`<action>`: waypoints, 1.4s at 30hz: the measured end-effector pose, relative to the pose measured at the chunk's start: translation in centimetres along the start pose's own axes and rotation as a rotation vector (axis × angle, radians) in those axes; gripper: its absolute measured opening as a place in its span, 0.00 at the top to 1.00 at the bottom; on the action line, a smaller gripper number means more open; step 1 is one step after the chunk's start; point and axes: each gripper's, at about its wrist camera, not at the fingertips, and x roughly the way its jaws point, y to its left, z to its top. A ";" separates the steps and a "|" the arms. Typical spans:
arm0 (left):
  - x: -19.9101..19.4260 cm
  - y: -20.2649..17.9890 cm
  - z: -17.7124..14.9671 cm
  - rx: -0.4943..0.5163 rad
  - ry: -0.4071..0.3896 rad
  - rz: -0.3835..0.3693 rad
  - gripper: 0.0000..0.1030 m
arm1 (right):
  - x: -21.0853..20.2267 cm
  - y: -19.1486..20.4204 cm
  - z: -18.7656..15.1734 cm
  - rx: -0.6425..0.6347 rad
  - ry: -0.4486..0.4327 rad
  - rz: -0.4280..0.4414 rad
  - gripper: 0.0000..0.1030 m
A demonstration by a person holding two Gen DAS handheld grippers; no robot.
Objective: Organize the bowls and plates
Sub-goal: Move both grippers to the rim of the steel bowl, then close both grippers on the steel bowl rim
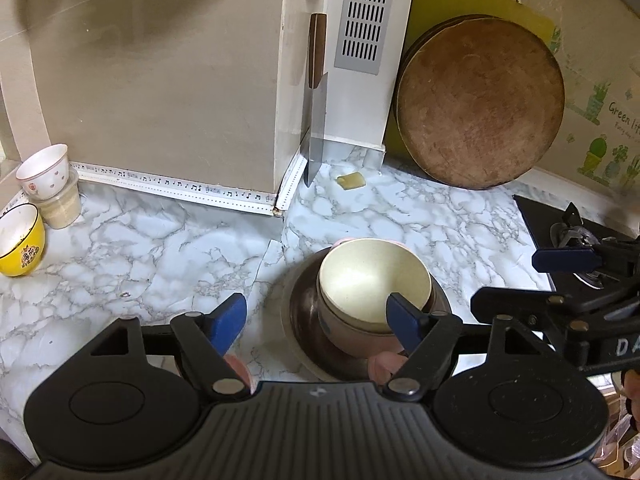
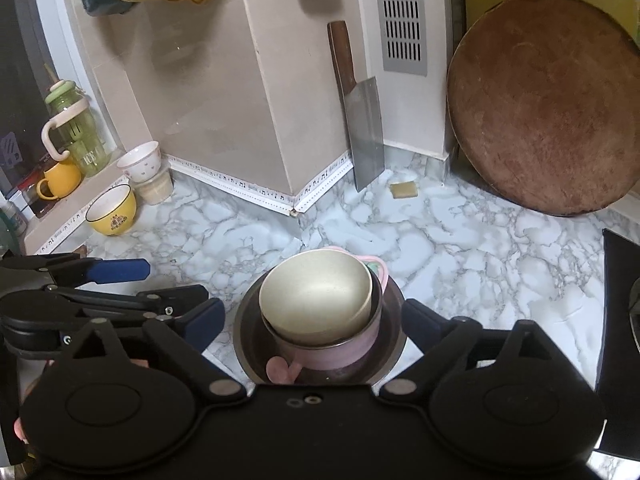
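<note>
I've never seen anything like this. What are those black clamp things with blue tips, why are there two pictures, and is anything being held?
There is no robot here: a person holds a two-finger clamp in each hand, and each clamp carries a wide-angle camera looking along its fingers. One picture comes from the left gripper, the other from the right gripper; each also shows the other clamp at its edge.

Both stand open and hold nothing. Just ahead of them, on the marble counter, sits a stack: a cream bowl inside a pink bowl on a dark plate. Further left are a yellow bowl and a white cup. A cleaver and a round wooden board lean against the wall.
</note>
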 end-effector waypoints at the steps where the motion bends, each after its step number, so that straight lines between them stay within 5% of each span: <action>1: -0.1 0.1 -0.2 -0.001 -0.004 -0.001 0.26 | -0.1 0.0 -0.3 -0.001 -0.008 0.005 0.04; 13: 1.9 0.8 -2.5 -0.004 0.030 0.018 0.25 | 0.1 -1.4 -3.9 -0.002 -0.107 -0.042 0.00; 34: 11.3 5.1 -0.5 -0.022 0.176 0.088 0.26 | 7.0 -6.0 -6.8 0.144 0.051 -0.142 0.09; 42: 13.9 5.4 0.4 -0.030 0.224 0.075 0.32 | 10.0 -7.8 -6.2 0.212 0.128 -0.148 0.26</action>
